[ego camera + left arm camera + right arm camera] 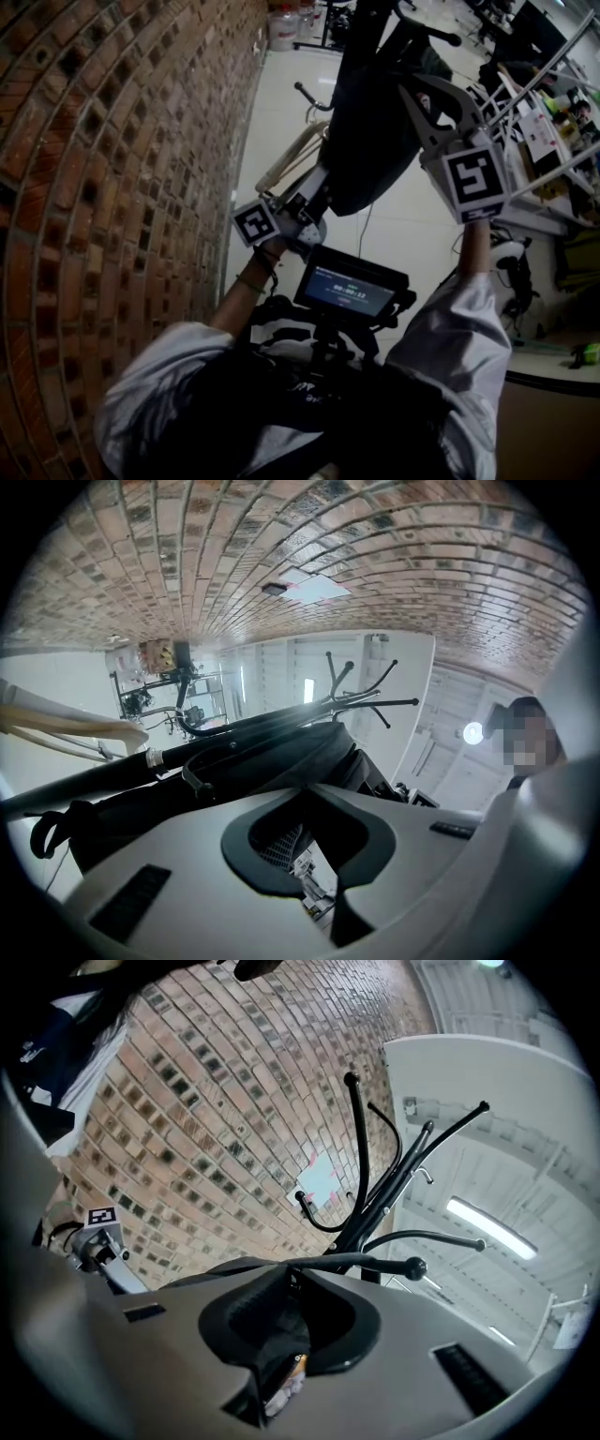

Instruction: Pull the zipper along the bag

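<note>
So, bag: our black bag [375,122] hangs high on a coat rack [375,1194], so we can get at it with both grippers
Left gripper [319,841]: closed, and it seems to pinch the bag's low edge; we think this stops the bag from swinging
Right gripper [281,1335]: up by the bag's top, jaws a bit apart, with dark cloth and a small pale tag [286,1372] between them, not squeezed
In the way: the rack's hooks poke out close to the bag's top
Around: a brick wall [112,187] is close on our left, a small screen [352,286] sits by our chest
</note>
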Demonstrator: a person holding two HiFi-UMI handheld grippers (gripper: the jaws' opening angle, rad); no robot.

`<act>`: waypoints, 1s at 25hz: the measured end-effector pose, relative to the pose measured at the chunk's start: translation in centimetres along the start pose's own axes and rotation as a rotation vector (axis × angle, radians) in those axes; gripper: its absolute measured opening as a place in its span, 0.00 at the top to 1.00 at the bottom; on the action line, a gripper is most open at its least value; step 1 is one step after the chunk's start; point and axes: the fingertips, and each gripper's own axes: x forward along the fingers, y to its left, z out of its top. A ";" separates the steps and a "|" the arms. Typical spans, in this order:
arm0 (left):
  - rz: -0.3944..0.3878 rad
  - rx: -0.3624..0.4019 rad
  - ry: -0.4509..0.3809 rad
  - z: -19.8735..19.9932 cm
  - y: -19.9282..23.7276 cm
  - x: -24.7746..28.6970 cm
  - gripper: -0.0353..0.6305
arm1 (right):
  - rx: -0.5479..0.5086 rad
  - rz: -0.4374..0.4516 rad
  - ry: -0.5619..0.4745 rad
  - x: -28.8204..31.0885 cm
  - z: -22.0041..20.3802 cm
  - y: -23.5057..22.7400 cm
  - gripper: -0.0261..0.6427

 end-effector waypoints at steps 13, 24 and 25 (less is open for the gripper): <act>0.010 -0.010 0.000 0.1 0.2 0.2 0.92 | 0.320 -0.200 -0.031 0.5 -0.4 -0.1 0.82; -0.001 -0.008 0.016 -0.2 -0.1 0.6 0.92 | 0.295 -0.227 0.000 0.0 -0.8 -0.3 0.93; 0.001 -0.006 0.018 -0.2 -0.1 0.6 0.92 | 0.301 -0.227 0.001 -0.2 -0.8 -0.3 0.95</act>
